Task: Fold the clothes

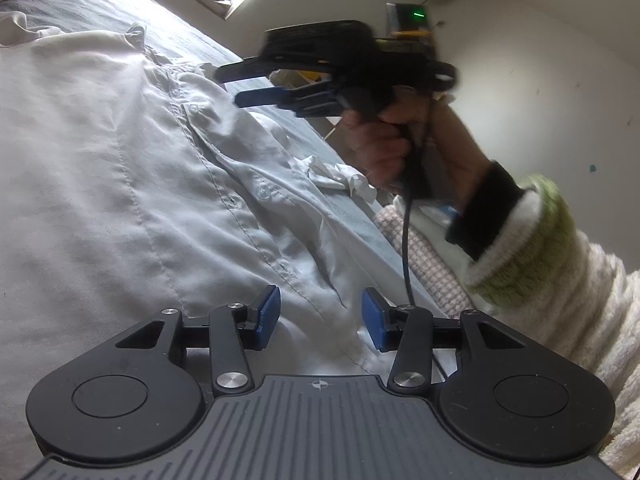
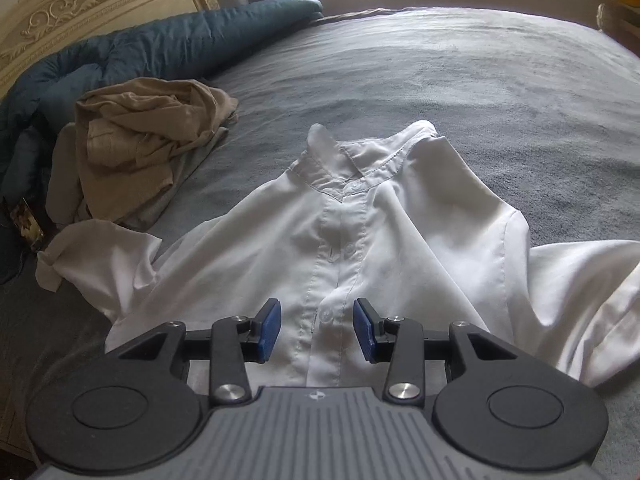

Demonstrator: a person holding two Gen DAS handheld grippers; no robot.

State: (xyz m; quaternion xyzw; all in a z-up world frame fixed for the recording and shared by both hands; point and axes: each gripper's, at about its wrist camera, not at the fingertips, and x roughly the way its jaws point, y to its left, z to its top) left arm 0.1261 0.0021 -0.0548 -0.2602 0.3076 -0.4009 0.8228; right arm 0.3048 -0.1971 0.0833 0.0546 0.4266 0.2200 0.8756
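Observation:
A white button-up shirt lies front up on the grey bed, collar towards the far side and both sleeves spread out and rumpled. My right gripper hovers open over the button placket, low on the shirt, with nothing between its blue pads. In the left wrist view the same shirt fills the left side. My left gripper is open just above the cloth near the placket seam. The right gripper shows there too, raised above the shirt in a person's hand.
A crumpled tan garment lies on grey cloth to the left of the shirt. A rolled blue duvet runs along the carved headboard. The person's fuzzy white and green sleeve hangs at the bed's edge. Bare grey bedding stretches beyond the collar.

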